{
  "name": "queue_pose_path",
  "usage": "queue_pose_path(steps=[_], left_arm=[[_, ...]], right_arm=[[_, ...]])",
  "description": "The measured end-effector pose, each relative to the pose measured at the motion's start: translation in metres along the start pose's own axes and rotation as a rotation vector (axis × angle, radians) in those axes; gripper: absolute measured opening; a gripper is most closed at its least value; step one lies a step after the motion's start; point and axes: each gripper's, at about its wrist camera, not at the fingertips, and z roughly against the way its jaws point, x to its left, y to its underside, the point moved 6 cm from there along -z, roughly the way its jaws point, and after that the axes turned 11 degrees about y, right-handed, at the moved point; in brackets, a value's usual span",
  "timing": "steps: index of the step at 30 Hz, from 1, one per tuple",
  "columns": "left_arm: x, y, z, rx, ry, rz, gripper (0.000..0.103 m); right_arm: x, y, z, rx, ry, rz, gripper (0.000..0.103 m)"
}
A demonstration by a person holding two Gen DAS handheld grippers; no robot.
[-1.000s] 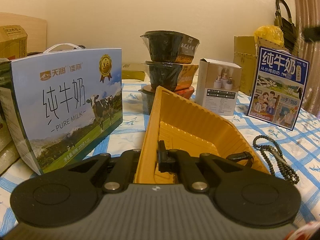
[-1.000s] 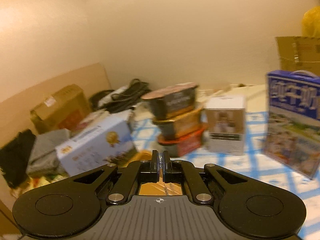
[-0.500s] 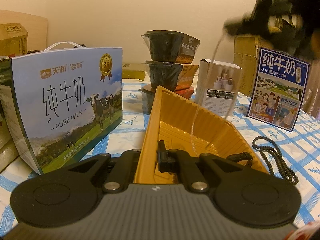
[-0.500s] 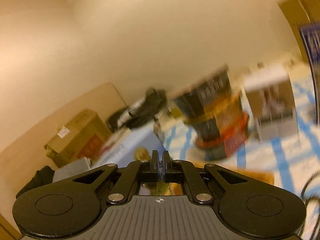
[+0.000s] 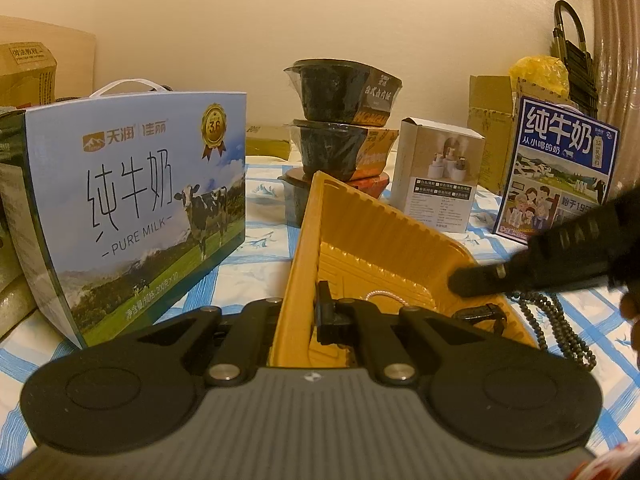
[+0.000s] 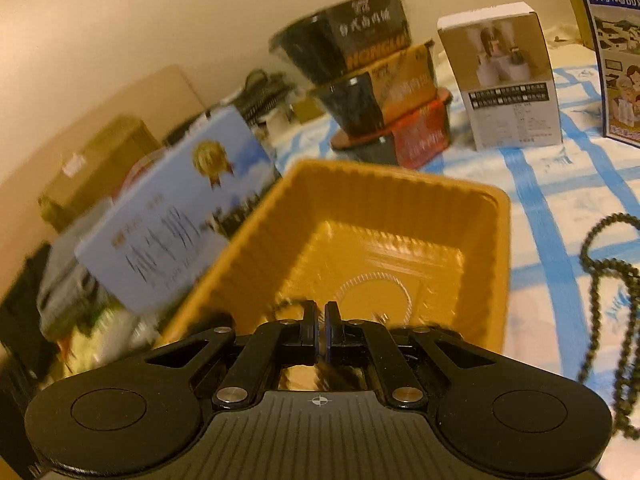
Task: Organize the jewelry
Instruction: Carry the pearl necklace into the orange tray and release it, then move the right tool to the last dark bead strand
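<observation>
A yellow plastic tray (image 5: 360,240) stands tilted on the checked cloth. My left gripper (image 5: 316,312) is shut on the tray's near wall. A thin light chain (image 5: 384,294) lies on the tray's floor, also showing in the right wrist view (image 6: 376,280). My right gripper (image 6: 320,332) hangs low over the tray (image 6: 400,208) with its jaws nearly together; whether it still pinches the chain is unclear. It reaches in from the right in the left wrist view (image 5: 464,284). A dark bead necklace (image 5: 560,320) lies on the cloth right of the tray, also in the right wrist view (image 6: 612,264).
A blue milk carton (image 5: 132,200) stands left of the tray. Stacked food bowls (image 5: 344,128), a small white box (image 5: 436,172) and a second milk box (image 5: 556,168) stand behind it. A black clip (image 5: 480,314) sits by the tray's right edge.
My right gripper has come down from high above into the tray, bringing the thin chain with it. The chain now lies on the tray floor. My left gripper has not moved.
</observation>
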Motion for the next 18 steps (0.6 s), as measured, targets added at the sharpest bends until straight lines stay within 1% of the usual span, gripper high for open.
queue_pose_path(steps=[1,3,4,5,6,9,14,18], left_arm=[[0.0,0.0,0.0,0.0,-0.001,0.001,0.005],[0.001,0.0,0.0,0.0,-0.001,0.002,0.005],[0.001,0.0,0.0,0.001,-0.002,0.001,0.005],[0.001,0.001,0.0,0.001,-0.003,0.001,0.005],[0.001,0.001,0.0,0.002,-0.005,0.0,0.005],[0.002,0.001,0.0,0.005,-0.006,-0.001,0.005],[0.002,0.001,0.0,0.007,-0.01,-0.005,0.005],[0.001,0.002,0.0,0.009,-0.012,-0.01,0.005]], right_arm=[[-0.001,0.004,0.001,0.006,0.012,0.018,0.006],[-0.002,0.013,0.006,0.006,0.026,0.053,0.02],[-0.003,0.017,0.009,0.003,0.037,0.065,0.039],[-0.004,0.02,0.012,-0.002,0.047,0.071,0.055],[-0.005,0.023,0.017,-0.015,0.056,0.073,0.058],[-0.009,0.03,0.027,-0.031,0.073,0.089,0.059],[-0.022,0.04,0.044,-0.045,0.109,0.079,0.059],[-0.043,0.046,0.063,-0.069,0.148,0.043,0.06]])
